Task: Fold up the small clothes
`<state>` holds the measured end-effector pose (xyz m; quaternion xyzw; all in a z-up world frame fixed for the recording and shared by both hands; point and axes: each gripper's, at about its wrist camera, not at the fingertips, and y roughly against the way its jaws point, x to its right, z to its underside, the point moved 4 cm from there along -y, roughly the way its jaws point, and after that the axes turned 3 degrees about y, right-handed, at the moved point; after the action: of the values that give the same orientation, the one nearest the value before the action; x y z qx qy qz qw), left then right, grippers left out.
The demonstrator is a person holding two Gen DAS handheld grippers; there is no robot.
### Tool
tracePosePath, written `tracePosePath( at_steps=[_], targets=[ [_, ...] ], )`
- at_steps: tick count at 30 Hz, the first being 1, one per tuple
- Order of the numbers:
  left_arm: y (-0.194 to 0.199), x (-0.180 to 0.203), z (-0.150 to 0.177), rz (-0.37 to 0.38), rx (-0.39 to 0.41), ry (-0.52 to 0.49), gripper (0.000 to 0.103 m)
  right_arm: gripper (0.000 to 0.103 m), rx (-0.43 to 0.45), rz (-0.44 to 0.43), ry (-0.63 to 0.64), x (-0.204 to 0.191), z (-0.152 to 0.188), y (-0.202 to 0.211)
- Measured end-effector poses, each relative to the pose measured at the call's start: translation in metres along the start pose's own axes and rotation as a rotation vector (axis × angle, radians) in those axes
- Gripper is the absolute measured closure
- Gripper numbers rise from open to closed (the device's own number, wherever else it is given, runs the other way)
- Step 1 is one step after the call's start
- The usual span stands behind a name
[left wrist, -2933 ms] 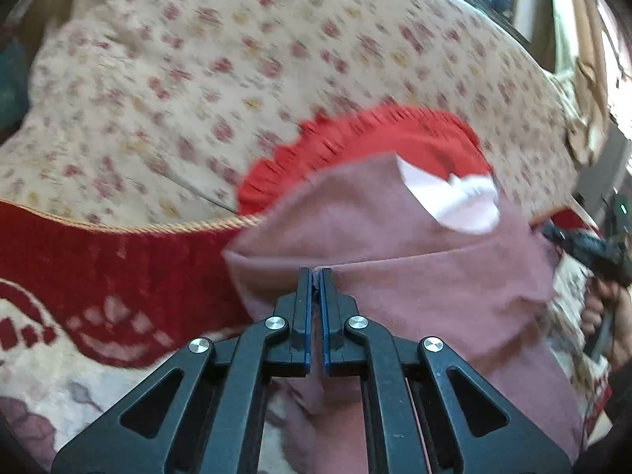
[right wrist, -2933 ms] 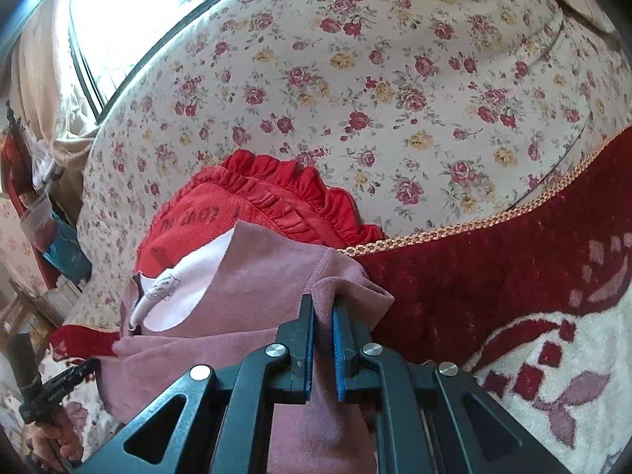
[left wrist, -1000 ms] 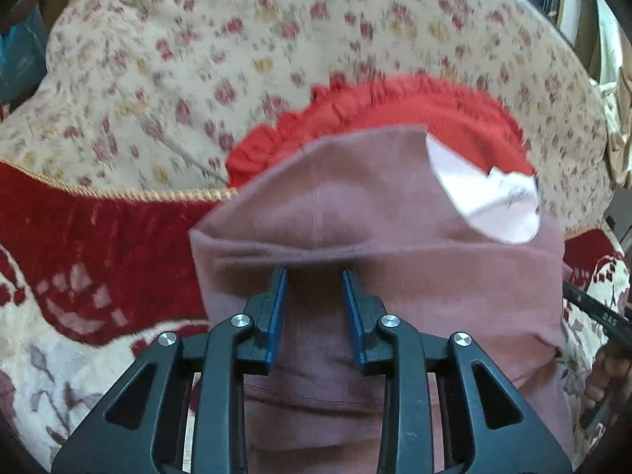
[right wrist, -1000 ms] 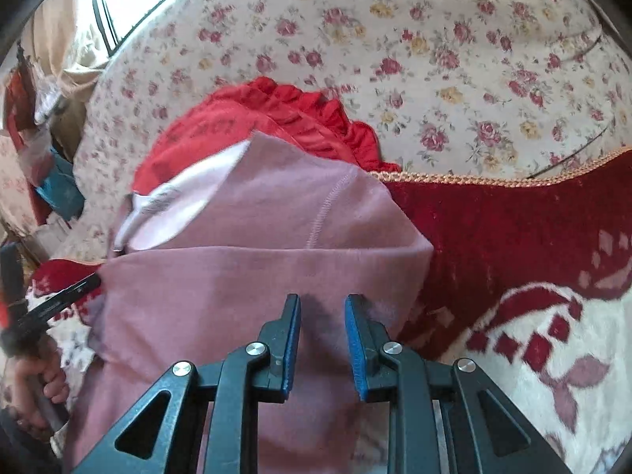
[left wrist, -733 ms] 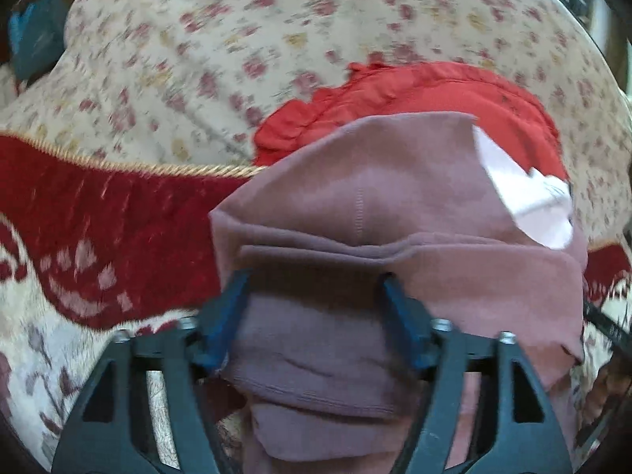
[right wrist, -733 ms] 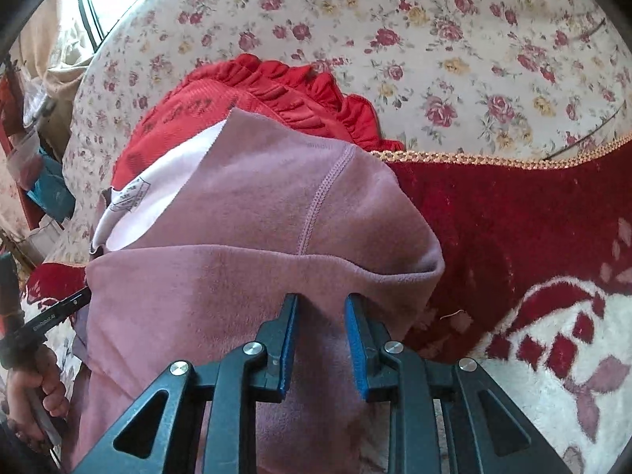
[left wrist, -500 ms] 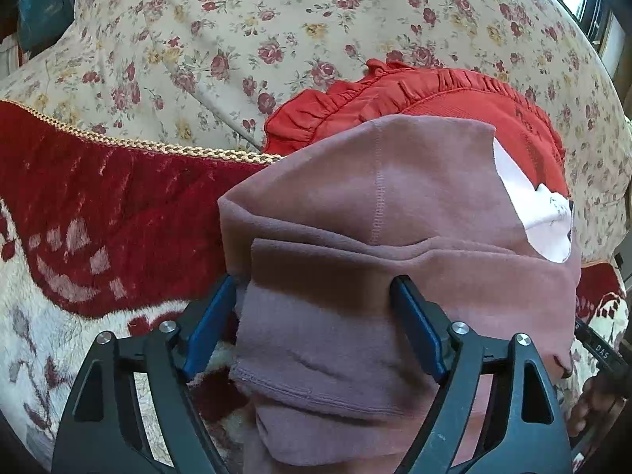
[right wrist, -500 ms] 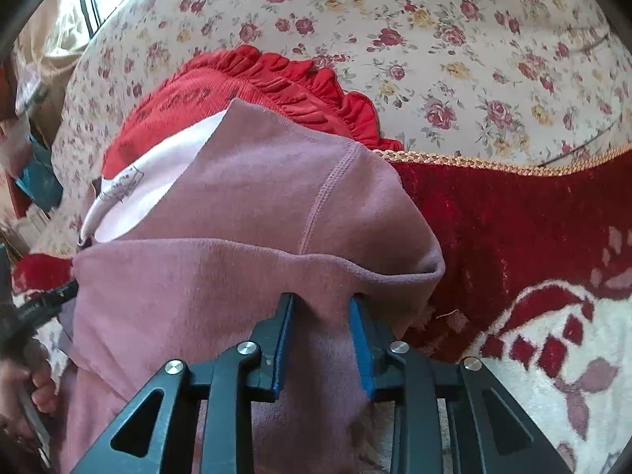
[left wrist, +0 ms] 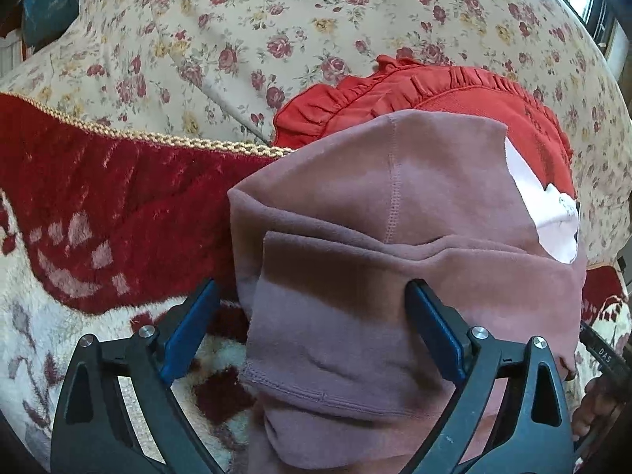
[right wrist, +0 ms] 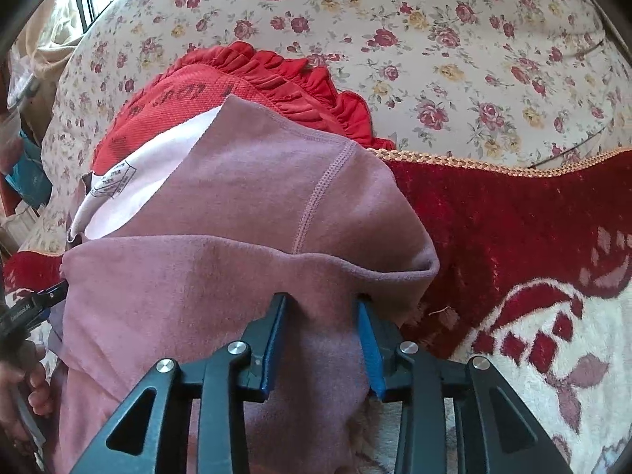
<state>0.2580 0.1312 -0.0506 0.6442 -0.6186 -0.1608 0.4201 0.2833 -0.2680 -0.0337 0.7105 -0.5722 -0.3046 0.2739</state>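
Observation:
A mauve pink garment (left wrist: 395,245) lies folded over itself on the blanket, its white lining (left wrist: 553,213) showing at the far side. It also shows in the right wrist view (right wrist: 237,237). My left gripper (left wrist: 312,316) is wide open, its fingers either side of the garment's near left part. My right gripper (right wrist: 322,328) is open, its jaws straddling the cloth near the right edge. A red ruffled garment (left wrist: 395,94) lies beneath it, also visible in the right wrist view (right wrist: 252,75).
A red and cream patterned blanket (left wrist: 98,197) with a gold braid edge covers the near surface. A floral sheet (left wrist: 276,19) lies beyond. The other hand and gripper show at the view edges (right wrist: 27,316).
Both grippers, shut on the mauve garment earlier, have let go. The left jaws spread wide and the right opened a little. The folded top edge now rests on the garment.

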Motion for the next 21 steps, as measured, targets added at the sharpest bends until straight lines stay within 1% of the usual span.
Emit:
tracePosePath(
  at_steps=[1, 3, 6, 8, 12, 15, 21],
  targets=[
    [0.002, 0.001, 0.000, -0.009, 0.009, -0.008, 0.008, 0.069, -0.002, 0.003, 0.003, -0.001, 0.000, 0.000],
    [0.013, 0.007, -0.001, -0.055, 0.051, -0.049, 0.008, 0.069, -0.004, 0.009, 0.010, -0.001, 0.000, 0.001],
    [0.034, 0.017, -0.002, -0.120, 0.118, -0.110, 0.008, 0.069, 0.002, 0.041, 0.033, -0.006, -0.002, 0.008],
    [0.048, 0.022, -0.002, -0.151, 0.165, -0.137, 0.008, 0.069, 0.019, 0.052, 0.054, -0.012, -0.002, 0.019],
    [0.079, 0.034, 0.003, -0.187, 0.230, -0.182, 0.008, 0.069, 0.066, 0.037, 0.100, -0.033, 0.006, 0.052],
    [0.098, 0.040, 0.012, -0.180, 0.244, -0.212, 0.008, 0.069, 0.100, 0.032, 0.131, -0.048, 0.012, 0.079],
    [0.125, 0.052, 0.022, -0.151, 0.270, -0.231, 0.008, 0.069, 0.162, 0.027, 0.117, -0.063, 0.037, 0.133]
  ],
)
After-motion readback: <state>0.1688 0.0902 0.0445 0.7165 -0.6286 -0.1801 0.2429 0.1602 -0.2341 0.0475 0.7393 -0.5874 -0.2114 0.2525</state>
